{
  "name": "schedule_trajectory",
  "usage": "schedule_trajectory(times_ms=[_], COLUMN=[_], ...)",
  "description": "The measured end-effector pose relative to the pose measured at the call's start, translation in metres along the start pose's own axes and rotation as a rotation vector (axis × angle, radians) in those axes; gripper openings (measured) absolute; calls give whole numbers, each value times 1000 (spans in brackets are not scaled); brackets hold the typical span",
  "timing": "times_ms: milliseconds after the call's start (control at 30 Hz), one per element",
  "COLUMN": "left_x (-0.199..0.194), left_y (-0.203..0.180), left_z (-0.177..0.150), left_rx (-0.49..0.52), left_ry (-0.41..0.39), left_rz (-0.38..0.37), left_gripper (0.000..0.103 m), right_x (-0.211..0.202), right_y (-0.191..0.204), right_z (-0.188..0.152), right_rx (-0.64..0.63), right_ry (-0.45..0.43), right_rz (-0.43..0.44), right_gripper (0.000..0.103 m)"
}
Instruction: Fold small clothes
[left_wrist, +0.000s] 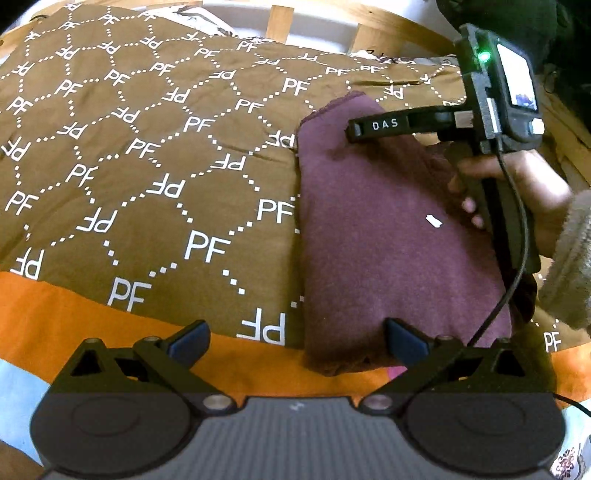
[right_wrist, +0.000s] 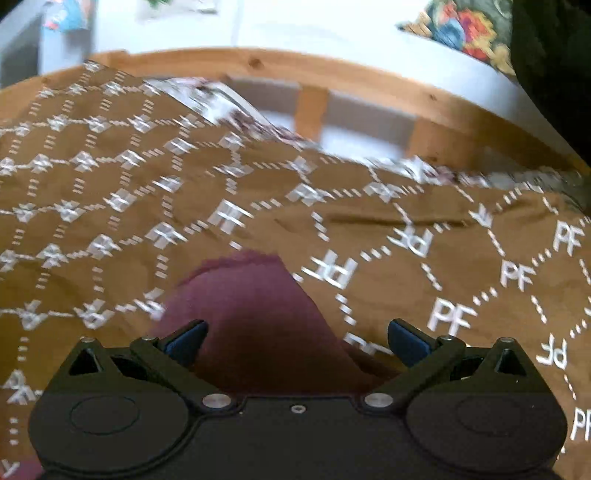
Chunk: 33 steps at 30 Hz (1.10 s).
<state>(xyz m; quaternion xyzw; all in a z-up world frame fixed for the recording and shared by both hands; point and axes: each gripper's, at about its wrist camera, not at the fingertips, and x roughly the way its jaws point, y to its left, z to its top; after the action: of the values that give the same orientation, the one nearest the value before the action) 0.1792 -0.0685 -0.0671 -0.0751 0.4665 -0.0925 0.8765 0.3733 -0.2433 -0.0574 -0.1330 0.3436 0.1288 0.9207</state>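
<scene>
**Left wrist view: maroon garment lies long-ways ahead, off the right finger**

Left wrist view first. A folded maroon garment (left_wrist: 388, 236) lies on the brown PF-print bedspread (left_wrist: 147, 166), its long axis running away from the camera, its near end by the orange band (left_wrist: 74, 317) of the spread. The left gripper (left_wrist: 295, 341) hovers at that near end with its fingers (left_wrist: 188, 343) spread wide and nothing between them; the garment sits under the right-hand finger and beyond it, so most of the cloth lies to the right of the gap, not inside it. Over the garment's far half, the right gripper (left_wrist: 352, 131) reaches in from the right, held by a bare hand (left_wrist: 517, 184) in a fuzzy sleeve. Its tip lies just above or on the cloth; I cannot tell which from here, nor how its fingers stand. A small white tag (left_wrist: 434, 221) shows on the garment's middle. My judgement: the right gripper is the nearer one to the far edge, the left to the near hem.

Right wrist view next, and it is blurred with motion. It shows what the other does not: the right gripper (right_wrist: 297, 343) has its fingers (right_wrist: 406, 341) wide apart and empty, with the garment's (right_wrist: 255, 317) rounded far end directly between and ahead of them. Beyond the garment run the bedspread (right_wrist: 443, 258) and the wooden bed frame (right_wrist: 258, 66). This view hides the garment's near end and the left gripper altogether.
</scene>
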Motion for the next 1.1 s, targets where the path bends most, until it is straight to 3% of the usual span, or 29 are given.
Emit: schedule_trajectory(times_ms=[167,333,567,733,900,1067,1100], left_x=[0,-9,-8,-8,-5,-5,-5], left_y=[2,2,-2,-1,-1,-1,-1], left_z=[2,0,0,-1,-1,-3,-3], left_rx=[-1,1,-18,-19,-33,-38,-36], left_ry=[5,-28,-21,-22,-14,-13,-13], left_rz=[-10,-19,-9,-4,-5,-1,0], left_gripper=[102,103,103,102,103,102,102], right_x=[6,-28,-52,-79,-93,-94,-94], right_y=[-10,-27,-37,-53,-64,-67,-66], right_z=[-14,-25,-40,-51,-65,-83,-87], right_rx=[47,114,99,199,208,214,221], right_ry=[24,-67,-74,-181,-160,-105,-102], right_rz=[3,36,-38,-3,-72,-78,-69], right_gripper=[102,102,102,102,101,73,60])
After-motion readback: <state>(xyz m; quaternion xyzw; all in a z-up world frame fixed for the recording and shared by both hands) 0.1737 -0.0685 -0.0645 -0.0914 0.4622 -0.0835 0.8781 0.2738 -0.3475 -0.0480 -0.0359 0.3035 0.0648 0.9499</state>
